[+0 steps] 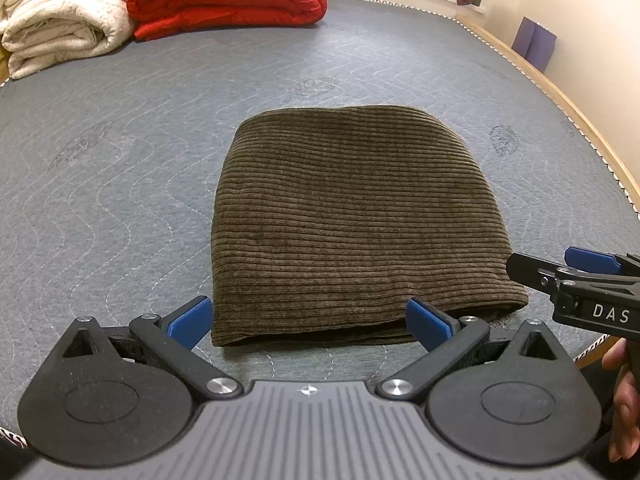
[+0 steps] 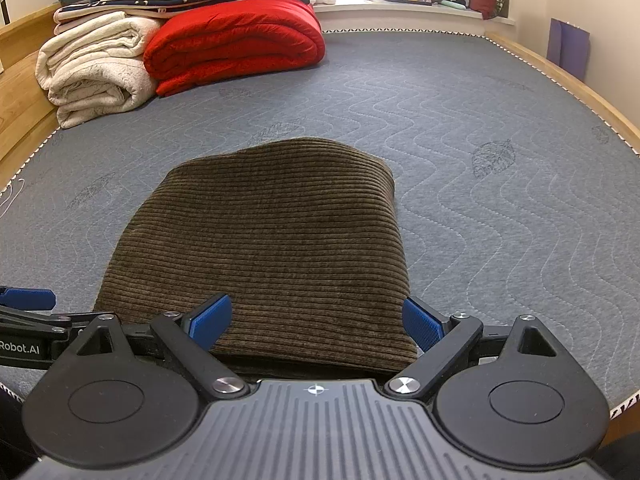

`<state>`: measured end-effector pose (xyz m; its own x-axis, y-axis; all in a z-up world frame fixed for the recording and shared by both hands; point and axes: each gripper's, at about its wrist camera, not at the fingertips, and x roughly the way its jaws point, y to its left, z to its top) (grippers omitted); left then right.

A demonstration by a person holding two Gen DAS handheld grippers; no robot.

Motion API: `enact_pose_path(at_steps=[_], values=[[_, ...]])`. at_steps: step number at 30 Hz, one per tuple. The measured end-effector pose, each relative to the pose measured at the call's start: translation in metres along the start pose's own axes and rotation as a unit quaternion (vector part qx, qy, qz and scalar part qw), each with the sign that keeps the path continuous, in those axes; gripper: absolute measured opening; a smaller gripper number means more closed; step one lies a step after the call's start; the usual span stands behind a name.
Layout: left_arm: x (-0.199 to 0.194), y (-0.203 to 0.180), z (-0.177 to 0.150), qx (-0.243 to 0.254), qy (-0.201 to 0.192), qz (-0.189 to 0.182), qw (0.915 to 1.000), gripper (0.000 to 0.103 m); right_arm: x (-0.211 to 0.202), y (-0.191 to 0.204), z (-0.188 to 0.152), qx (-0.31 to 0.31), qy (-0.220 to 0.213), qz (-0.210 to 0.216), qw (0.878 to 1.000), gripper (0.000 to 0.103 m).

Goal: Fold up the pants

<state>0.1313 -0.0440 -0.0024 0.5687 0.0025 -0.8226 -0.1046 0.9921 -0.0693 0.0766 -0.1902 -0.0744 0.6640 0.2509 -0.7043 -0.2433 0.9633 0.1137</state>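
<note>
Folded brown corduroy pants (image 1: 352, 216) lie flat on a grey quilted mattress (image 1: 120, 168), just ahead of the left claw (image 1: 308, 320) and right claw (image 2: 316, 322), both spread wide and empty.

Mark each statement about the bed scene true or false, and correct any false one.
1. The pants lie folded into a compact block on the mattress. True.
2. The left gripper is shut on the pants. False: its jaws are open and hold nothing.
3. A red quilt lies beside the cream blanket at the far end. True.
4. The right gripper is open. True.
5. The pants are blue denim. False: they are brown corduroy.
</note>
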Motion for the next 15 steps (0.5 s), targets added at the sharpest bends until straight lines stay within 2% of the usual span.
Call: enact_pose_path(at_steps=[15], values=[[-0.0004,0.0009,0.0007,0.004,-0.002,-0.005,1.0,0.103,0.0001,-0.0002,-0.0002,0.0,0.001,0.001,1.0,0.093]])
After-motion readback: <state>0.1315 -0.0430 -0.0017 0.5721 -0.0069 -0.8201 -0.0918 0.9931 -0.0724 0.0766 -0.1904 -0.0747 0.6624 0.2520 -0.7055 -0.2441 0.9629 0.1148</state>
